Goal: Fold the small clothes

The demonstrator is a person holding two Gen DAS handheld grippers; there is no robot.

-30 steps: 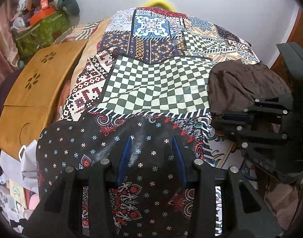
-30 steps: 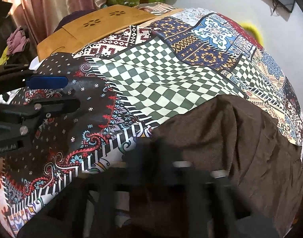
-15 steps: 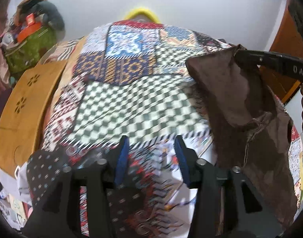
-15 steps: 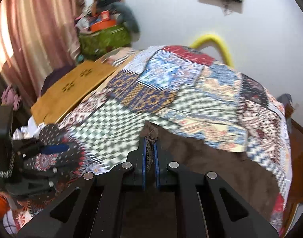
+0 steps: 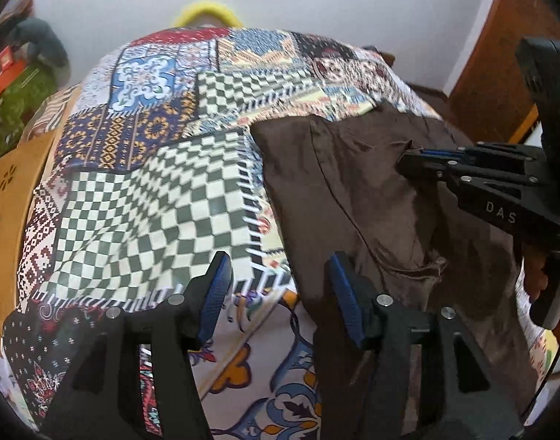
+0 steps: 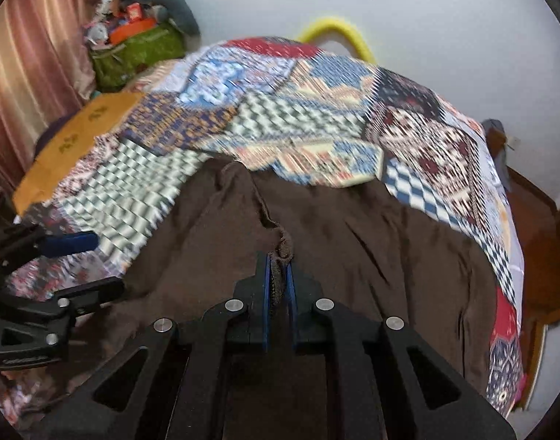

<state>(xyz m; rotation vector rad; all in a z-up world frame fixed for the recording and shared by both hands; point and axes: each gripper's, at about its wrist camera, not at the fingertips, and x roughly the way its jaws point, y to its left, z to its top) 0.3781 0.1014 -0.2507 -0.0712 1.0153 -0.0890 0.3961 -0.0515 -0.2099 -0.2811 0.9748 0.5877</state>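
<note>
The bed [image 5: 140, 198], covered w/ a patchwork spread, is bounded by a white wall [image 6: 445, 36] at the far end, where a yellow hoop [image 6: 338, 29] is seen. Along the left edge a wooden board [image 5: 8, 198] is laid; beyond it a green bag [image 6: 140, 51] & a pink curtain [image 6: 34, 55] are seen. A wooden panel [image 5: 500, 55] is seen off the right edge. The checkered middle of the spread is left free.

The brown garment [image 5: 353, 190] is spread on the right part of the bed (creased, one edge lifted). Its bunched edge is pinched between the nearly closed right tongs [image 6: 279, 282]. The left tongs [image 5: 276, 286] are opening, about halfway wide; nothing is gripped, the garment's left edge being seen just at the right finger [image 5: 344, 293].
</note>
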